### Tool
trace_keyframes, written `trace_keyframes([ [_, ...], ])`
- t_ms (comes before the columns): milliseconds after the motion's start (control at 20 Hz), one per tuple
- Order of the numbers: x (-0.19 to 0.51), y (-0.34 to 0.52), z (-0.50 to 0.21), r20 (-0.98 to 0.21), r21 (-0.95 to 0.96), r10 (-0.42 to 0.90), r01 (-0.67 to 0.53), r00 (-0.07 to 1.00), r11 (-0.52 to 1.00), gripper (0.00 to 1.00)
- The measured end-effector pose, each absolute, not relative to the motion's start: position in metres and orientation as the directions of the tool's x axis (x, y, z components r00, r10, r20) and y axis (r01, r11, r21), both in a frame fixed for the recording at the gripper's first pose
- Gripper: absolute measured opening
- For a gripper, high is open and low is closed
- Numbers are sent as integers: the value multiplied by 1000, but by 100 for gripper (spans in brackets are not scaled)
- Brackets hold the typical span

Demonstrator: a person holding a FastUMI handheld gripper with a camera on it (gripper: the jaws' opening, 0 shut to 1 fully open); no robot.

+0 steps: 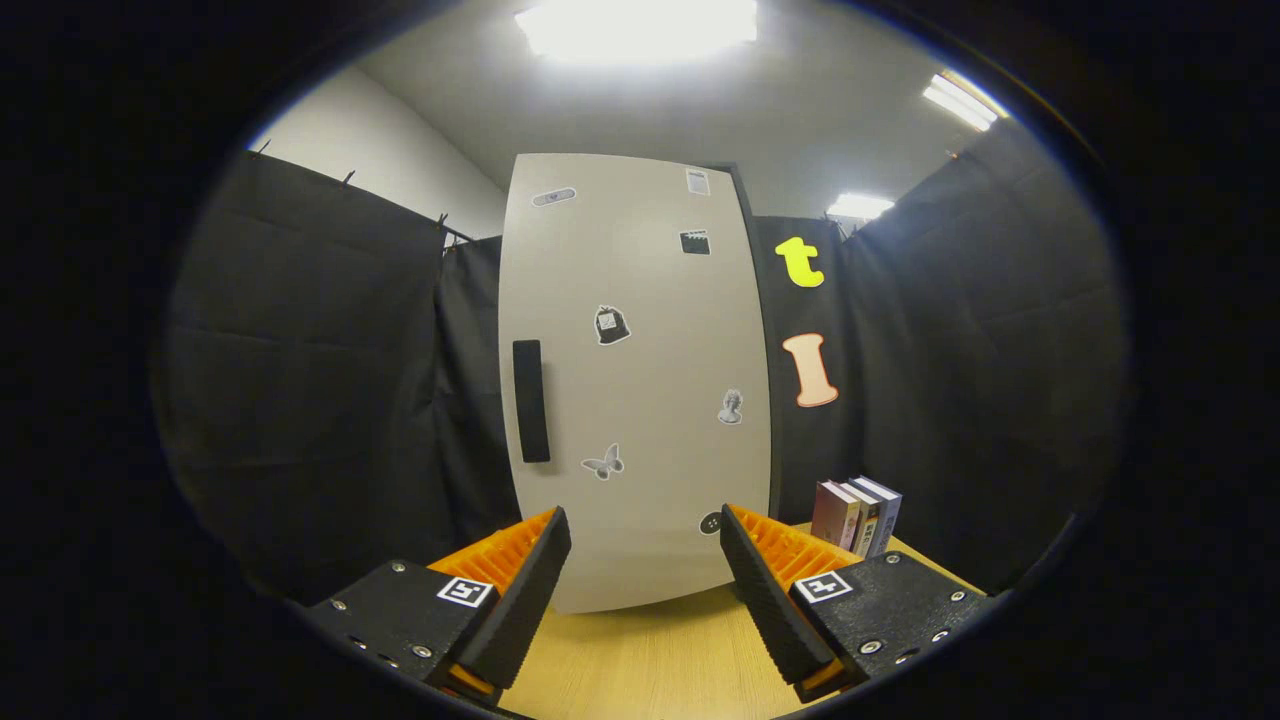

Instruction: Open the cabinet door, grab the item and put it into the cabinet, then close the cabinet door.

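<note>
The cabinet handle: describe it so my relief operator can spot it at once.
Start at the tall pale cabinet door standing on the wooden table, beyond the open gripper. Near its left edge, about halfway up, sits the handle: a dark upright bar. Unlike the small stickers scattered across the door, it is long, plain and black.

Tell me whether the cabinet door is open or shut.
Shut: the cabinet door sits flat, handle untouched; the open tool is short of it, holding nothing.
</note>
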State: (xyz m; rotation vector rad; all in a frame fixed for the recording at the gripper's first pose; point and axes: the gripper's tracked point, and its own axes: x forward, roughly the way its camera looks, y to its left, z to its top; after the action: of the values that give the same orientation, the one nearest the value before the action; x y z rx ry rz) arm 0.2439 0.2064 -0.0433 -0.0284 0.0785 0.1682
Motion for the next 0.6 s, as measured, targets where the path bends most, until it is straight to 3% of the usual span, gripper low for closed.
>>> trace_keyframes([
  [600,225,201,-57,-34,-39,133,-134,991,990,94],
])
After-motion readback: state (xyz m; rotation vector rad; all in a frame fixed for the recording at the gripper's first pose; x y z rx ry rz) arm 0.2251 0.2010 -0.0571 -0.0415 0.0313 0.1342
